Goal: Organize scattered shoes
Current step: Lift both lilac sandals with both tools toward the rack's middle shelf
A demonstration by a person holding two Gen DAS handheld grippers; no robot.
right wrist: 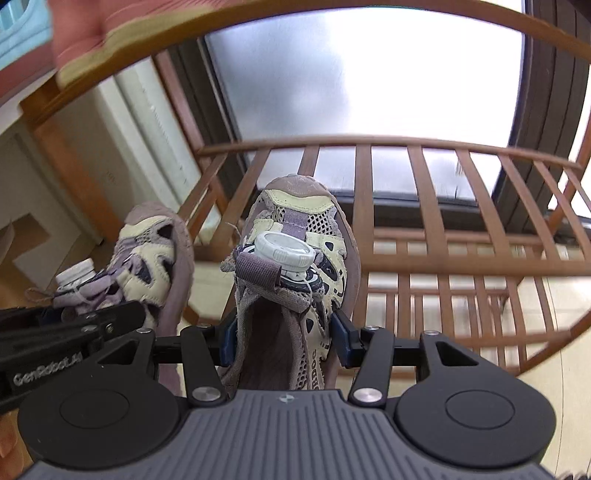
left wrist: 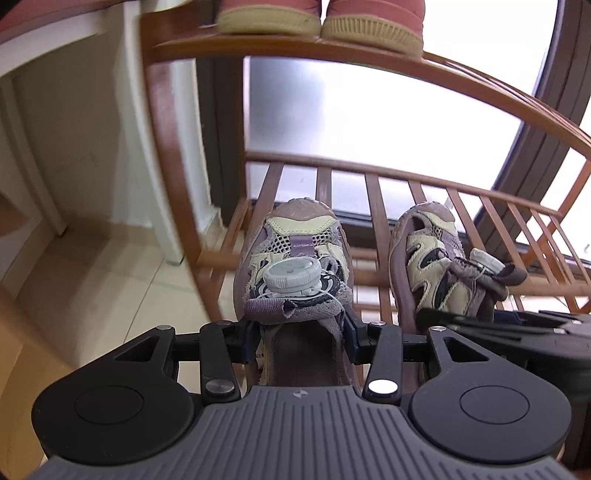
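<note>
1. Two mauve and cream mesh shoes were held toes forward, side by side, at a wooden slatted shoe rack (left wrist: 373, 192).
2. At the left, the left shoe (left wrist: 295, 254) was clamped at its fabric collar between the blue pads of the left gripper (left wrist: 301, 332), whose jaws were pressed against both sides.
3. A round, ridged white dial (left wrist: 288, 275) was seen on its tongue, above frayed purple webbing.
4. To the right, the right shoe (right wrist: 299, 258) was gripped the same way by the right gripper (right wrist: 286, 336), its jaws closed on the soft collar.
5. Both shoes were held over the middle shelf's thin, evenly spaced slats.
6. On the curved shelf above, pink shoes (left wrist: 317, 18) with ribbed tan soles were set.
7. Frosted glass (right wrist: 369, 81) was seen behind the rack.
</note>
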